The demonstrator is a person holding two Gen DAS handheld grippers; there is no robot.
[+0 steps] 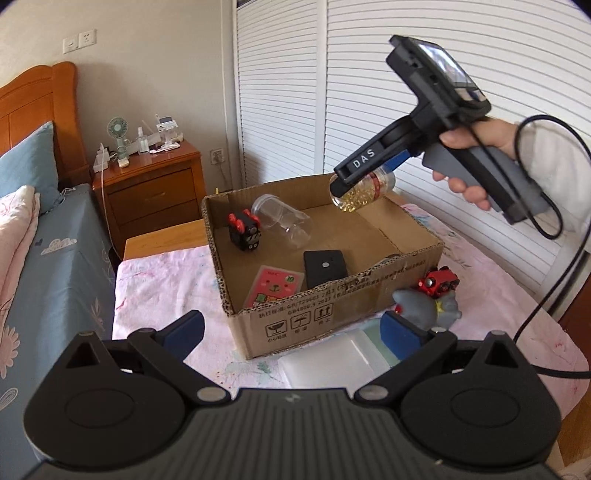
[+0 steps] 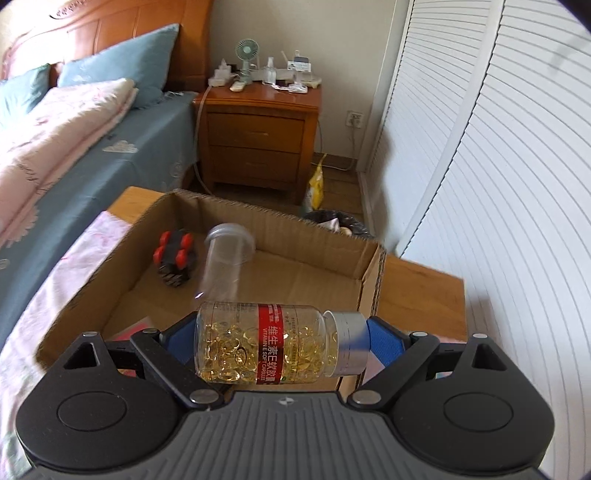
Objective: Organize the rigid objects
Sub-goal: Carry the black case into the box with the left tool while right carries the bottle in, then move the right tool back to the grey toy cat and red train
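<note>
Four things sit in the cardboard box (image 1: pixel 332 314): one empty clear jar (image 1: pixel 284 218), one black-red toy (image 1: pixel 243 230), one black pad (image 1: pixel 325 267), one pink card (image 1: pixel 275 291) | right tongs (image 2: pixel 282 345) clamped on one capsule bottle (image 2: pixel 266 345), held above the box | left tongs (image 1: pixel 291 332) spread apart, nothing in them | two toys (image 1: pixel 428 301) outside on the tabletop

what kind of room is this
Most likely a bedroom in a home: a bed with a wooden headboard and blue pillows, a wooden nightstand holding a small fan, and white louvered closet doors. The cardboard box rests on a cloth-covered surface.
</note>
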